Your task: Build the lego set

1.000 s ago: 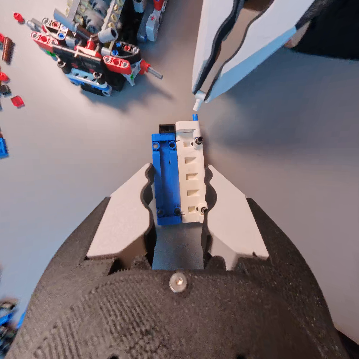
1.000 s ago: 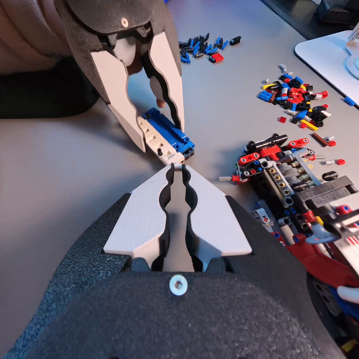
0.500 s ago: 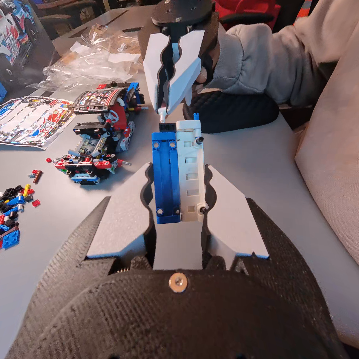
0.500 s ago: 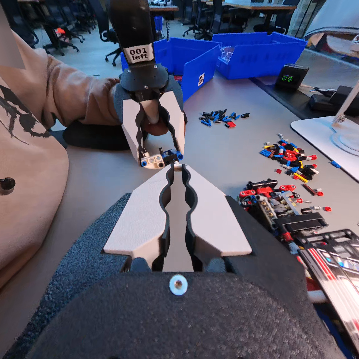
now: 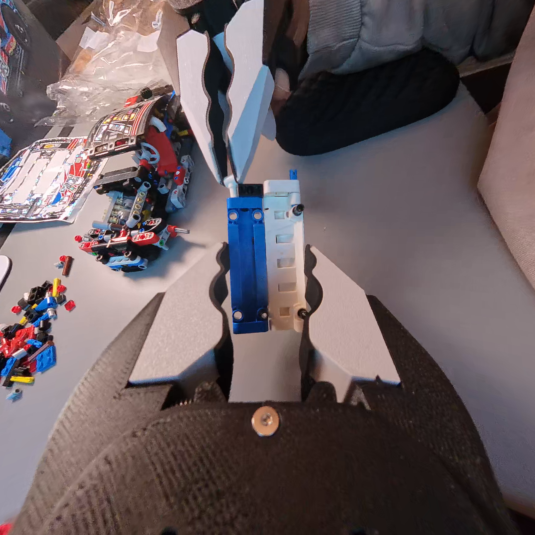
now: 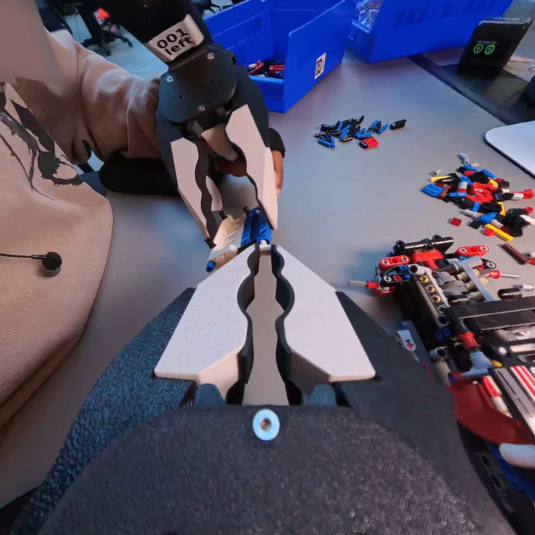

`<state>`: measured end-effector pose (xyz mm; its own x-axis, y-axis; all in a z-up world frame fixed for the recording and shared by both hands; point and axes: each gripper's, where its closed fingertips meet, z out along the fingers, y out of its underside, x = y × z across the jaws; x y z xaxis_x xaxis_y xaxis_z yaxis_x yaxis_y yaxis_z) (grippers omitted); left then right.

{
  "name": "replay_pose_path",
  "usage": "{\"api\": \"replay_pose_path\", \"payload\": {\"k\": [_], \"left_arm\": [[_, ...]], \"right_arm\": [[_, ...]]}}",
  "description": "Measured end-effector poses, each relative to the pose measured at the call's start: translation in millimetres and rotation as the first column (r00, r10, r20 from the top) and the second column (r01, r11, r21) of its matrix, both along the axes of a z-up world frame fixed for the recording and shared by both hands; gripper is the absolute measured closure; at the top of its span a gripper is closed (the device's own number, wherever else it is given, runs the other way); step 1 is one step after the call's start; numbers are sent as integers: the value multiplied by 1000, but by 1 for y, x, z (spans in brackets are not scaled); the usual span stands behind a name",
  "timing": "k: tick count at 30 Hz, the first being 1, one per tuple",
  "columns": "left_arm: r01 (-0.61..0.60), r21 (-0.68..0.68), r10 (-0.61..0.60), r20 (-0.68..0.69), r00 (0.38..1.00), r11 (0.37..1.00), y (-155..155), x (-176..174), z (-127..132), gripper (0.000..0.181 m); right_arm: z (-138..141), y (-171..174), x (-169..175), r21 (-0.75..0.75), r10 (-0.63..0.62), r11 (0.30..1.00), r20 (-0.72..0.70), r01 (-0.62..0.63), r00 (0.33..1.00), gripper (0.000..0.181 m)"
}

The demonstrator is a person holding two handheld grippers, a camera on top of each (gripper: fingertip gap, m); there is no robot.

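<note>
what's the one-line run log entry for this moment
left gripper: shut on blue-and-white assembly | right gripper: shut on small white pin at assembly's far end | car model: on table

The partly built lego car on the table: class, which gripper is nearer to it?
Right. The right gripper sits just beside the car, pinching a small white pin; the left gripper lies beyond it, farther off, clamping the blue-and-white subassembly.

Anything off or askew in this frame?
Nothing stands out. The left gripper holds the blue-and-white sub-assembly squarely; the right gripper pinches a small white pin at its far end. The car chassis, loose parts and sticker sheet lie on the table.
</note>
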<state>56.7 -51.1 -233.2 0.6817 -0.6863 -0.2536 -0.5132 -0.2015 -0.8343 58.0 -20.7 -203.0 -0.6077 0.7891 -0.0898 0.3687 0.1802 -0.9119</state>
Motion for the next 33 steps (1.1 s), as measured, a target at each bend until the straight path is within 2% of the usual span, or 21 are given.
{"api": "replay_pose_path", "payload": {"k": [3, 6, 12, 16, 25, 31, 33], "left_arm": [[-28, 23, 29, -64, 998, 999, 3, -3, -4, 131], [-52, 58, 61, -166, 984, 997, 7, -7, -11, 131], [-95, 180, 152, -331, 931, 979, 16, -15, -17, 131], [-139, 185, 192, -315, 929, 973, 19, -19, -16, 131], [-127, 183, 181, -320, 930, 975, 18, -17, -20, 132], [-74, 168, 119, -280, 953, 983, 13, -10, -20, 132], [-73, 162, 112, -244, 963, 984, 12, -11, -19, 132]], "right_arm": [[-8, 4, -2, -39, -38, 998, 82, 41, 996, 176], [-13, 8, -6, -141, -80, 984, 191, 108, 978, 176], [-18, 15, -11, -321, -124, 917, 335, 236, 934, 176], [-20, 19, -16, -380, -180, 866, 371, 326, 911, 176], [-31, 21, -19, -375, -198, 843, 449, 385, 871, 176], [-35, 16, -16, -475, -76, 799, 528, 369, 846, 176], [-28, 14, -15, -524, -34, 780, 512, 343, 858, 176]]}}
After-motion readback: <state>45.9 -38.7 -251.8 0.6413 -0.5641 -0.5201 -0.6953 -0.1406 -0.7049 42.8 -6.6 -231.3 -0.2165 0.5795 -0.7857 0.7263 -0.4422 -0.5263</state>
